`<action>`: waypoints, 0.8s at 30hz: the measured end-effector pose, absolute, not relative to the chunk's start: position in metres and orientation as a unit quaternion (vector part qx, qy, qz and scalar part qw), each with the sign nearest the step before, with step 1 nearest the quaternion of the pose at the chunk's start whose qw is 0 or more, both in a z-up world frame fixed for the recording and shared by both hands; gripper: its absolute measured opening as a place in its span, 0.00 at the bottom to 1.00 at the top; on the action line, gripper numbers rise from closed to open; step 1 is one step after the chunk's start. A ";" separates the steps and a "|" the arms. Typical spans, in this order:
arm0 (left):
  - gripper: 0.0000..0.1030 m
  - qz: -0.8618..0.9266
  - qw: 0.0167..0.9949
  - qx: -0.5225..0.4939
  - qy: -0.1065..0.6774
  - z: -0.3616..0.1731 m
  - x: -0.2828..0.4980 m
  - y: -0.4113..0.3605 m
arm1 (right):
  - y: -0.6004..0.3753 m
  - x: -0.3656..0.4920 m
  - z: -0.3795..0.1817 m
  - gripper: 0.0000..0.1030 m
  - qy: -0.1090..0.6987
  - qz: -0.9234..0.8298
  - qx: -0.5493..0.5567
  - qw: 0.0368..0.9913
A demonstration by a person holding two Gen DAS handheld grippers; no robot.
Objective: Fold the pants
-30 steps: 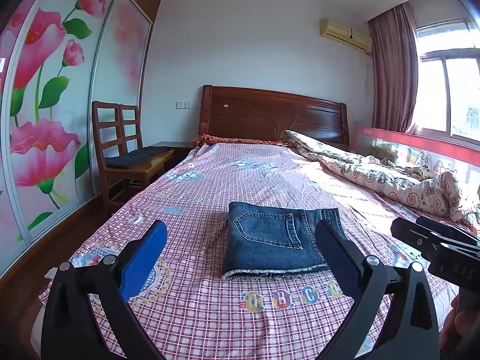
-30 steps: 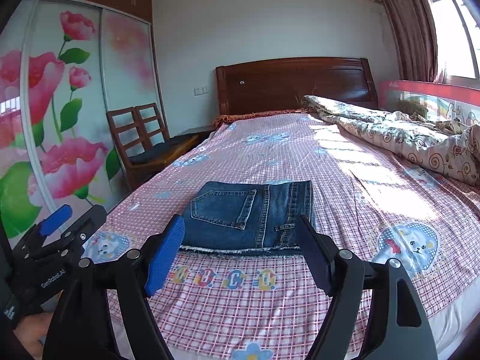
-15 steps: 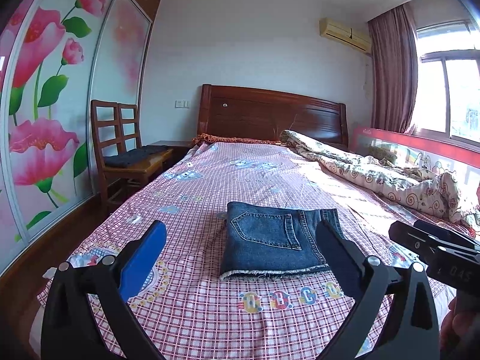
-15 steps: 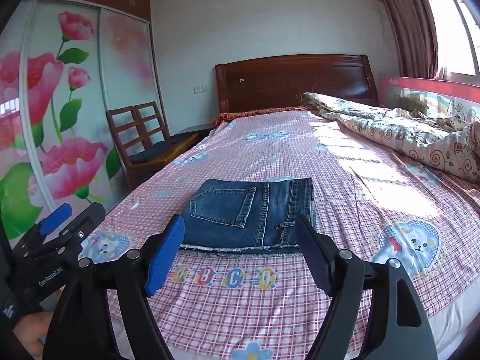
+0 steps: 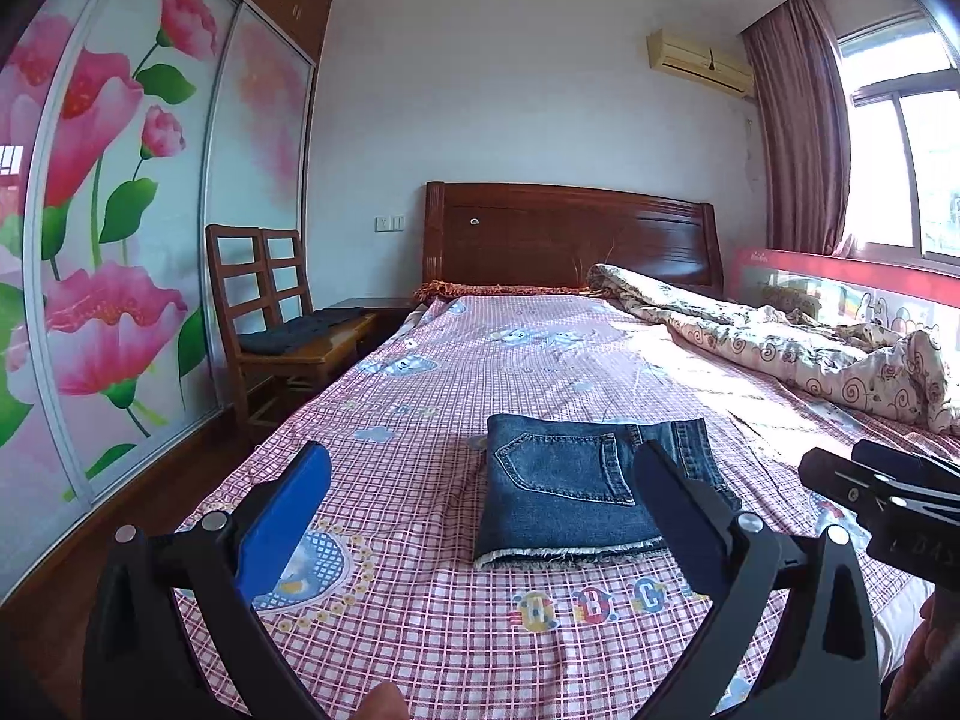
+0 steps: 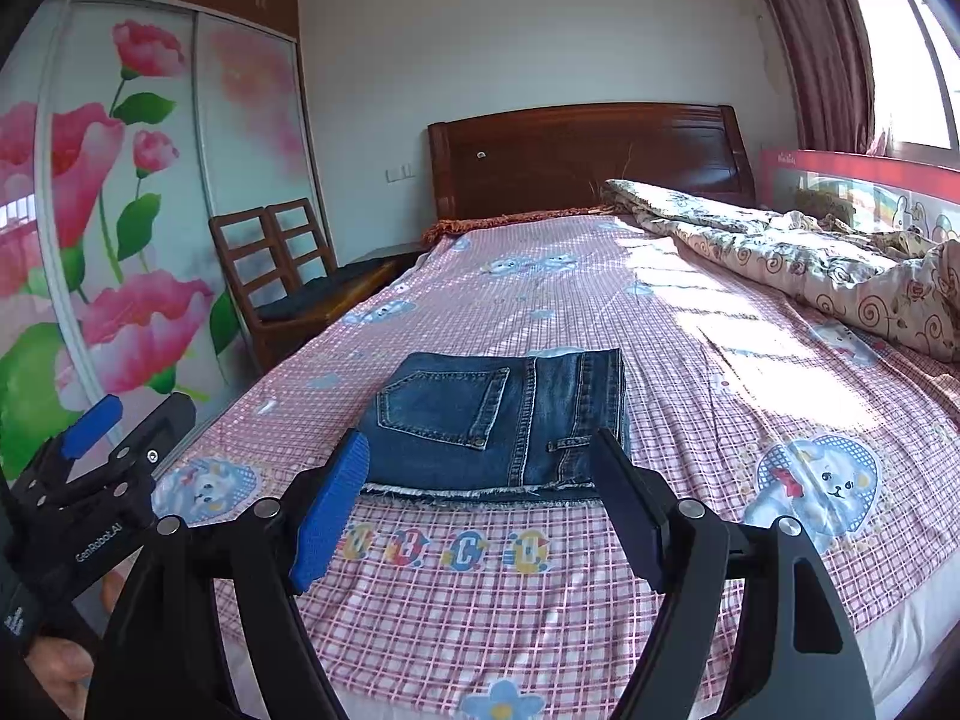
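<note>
The checked bedsheet (image 6: 690, 372) lies bare to the near, left, right and far sides of the folded jeans (image 6: 504, 414), giving open passage. A rumpled quilt (image 6: 810, 252) blocks the far right edge. Two wooden chairs (image 5: 270, 312) stand off the bed's far left.

Folded pants (image 6: 498, 420) lie on the bed (image 6: 690, 372); right gripper (image 6: 480, 480) gapes.

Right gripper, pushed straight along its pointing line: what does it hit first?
Most likely the folded blue denim pants lying on the pink checked bedsheet. The right gripper, fingers open and empty, aims slightly downward at their frayed near edge. Depth is unclear, so it might touch the sheet just short of them.
</note>
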State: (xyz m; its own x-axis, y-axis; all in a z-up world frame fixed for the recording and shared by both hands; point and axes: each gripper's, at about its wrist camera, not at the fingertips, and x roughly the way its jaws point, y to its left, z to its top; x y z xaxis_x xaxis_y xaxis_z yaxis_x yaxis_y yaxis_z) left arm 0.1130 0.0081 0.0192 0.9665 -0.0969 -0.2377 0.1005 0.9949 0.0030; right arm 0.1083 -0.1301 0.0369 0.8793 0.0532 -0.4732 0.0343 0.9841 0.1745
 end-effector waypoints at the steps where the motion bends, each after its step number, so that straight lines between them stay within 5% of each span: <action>1: 0.98 -0.054 0.991 0.009 0.118 0.020 0.113 0.007 | -0.129 0.108 0.037 0.73 0.246 0.005 0.088 0.965; 24: 0.98 -0.078 0.986 0.014 0.144 0.022 0.109 -0.003 | -0.130 0.109 0.035 0.73 0.254 0.005 0.088 0.963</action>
State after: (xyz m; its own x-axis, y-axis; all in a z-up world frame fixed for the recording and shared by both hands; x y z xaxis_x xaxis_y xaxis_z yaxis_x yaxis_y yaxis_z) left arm 0.1086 -0.0025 0.0222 0.9463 -0.1508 -0.2860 0.1589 0.9873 0.0054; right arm 0.1088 -0.1298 0.0345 0.8705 0.0533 -0.4893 0.0359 0.9846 0.1712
